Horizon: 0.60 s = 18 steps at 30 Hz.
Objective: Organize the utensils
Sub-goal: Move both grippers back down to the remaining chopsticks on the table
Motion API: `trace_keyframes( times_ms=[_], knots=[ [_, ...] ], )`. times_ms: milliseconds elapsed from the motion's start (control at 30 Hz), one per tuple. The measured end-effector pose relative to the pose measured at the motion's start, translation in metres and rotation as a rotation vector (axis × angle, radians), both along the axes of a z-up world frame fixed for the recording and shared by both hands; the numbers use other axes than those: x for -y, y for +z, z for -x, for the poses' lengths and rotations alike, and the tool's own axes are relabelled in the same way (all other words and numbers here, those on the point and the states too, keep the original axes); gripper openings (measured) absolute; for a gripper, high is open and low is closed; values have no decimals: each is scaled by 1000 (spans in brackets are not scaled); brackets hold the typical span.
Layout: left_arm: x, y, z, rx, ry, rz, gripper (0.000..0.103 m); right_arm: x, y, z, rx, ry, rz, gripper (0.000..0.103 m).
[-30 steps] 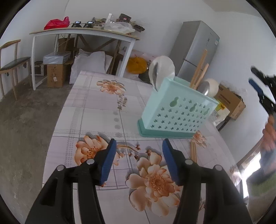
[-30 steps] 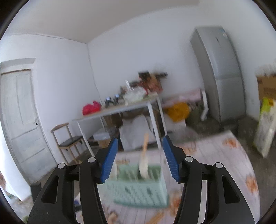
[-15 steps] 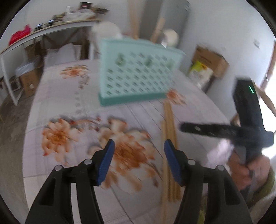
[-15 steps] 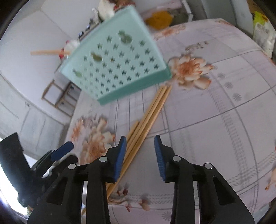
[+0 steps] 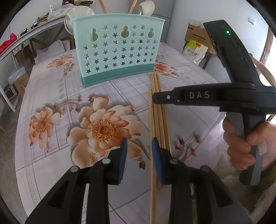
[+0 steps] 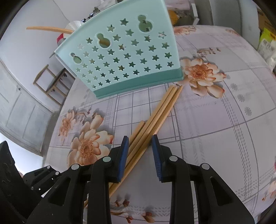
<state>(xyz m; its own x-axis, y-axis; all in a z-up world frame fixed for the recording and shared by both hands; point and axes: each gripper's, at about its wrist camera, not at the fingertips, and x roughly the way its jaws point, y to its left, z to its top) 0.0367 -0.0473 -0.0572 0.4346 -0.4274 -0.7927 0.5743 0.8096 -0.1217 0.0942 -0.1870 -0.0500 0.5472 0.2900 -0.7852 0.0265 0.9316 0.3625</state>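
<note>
A mint-green plastic utensil holder with star cutouts (image 5: 119, 50) holds spoons (image 5: 78, 13) and wooden sticks. Both the left gripper (image 5: 139, 160) and the right gripper (image 6: 140, 156) have fingers spread, empty, over loose wooden chopsticks (image 6: 155, 118) on the floral tablecloth (image 5: 51, 137).

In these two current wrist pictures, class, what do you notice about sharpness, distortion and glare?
Left wrist view: sharp, chopsticks crisp, fisheye bows the table edge, window glare far right. Right wrist view: sharp too, holder tilted and bulged by the lens, soft even daylight.

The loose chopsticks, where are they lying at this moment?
The chopsticks lie flat on the flowered tablecloth, in front of the mint utensil holder's right end. In the right wrist view they run between the open right gripper's fingers.
</note>
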Motion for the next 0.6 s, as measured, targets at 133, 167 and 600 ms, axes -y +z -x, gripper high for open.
trace_keyframes(
  times_ms=[133,167,600],
  knots=[
    [2,-3,-7,-3,22,-14,23,0,-3,-1,-4,-8,9,17],
    [1,-5,-10,-4,28,-20,21,3,-3,-1,-5,-10,3,16],
    [-4,-1,-25,-21,48,45,21,15,-2,7,-1,-19,-5,14]
  ],
)
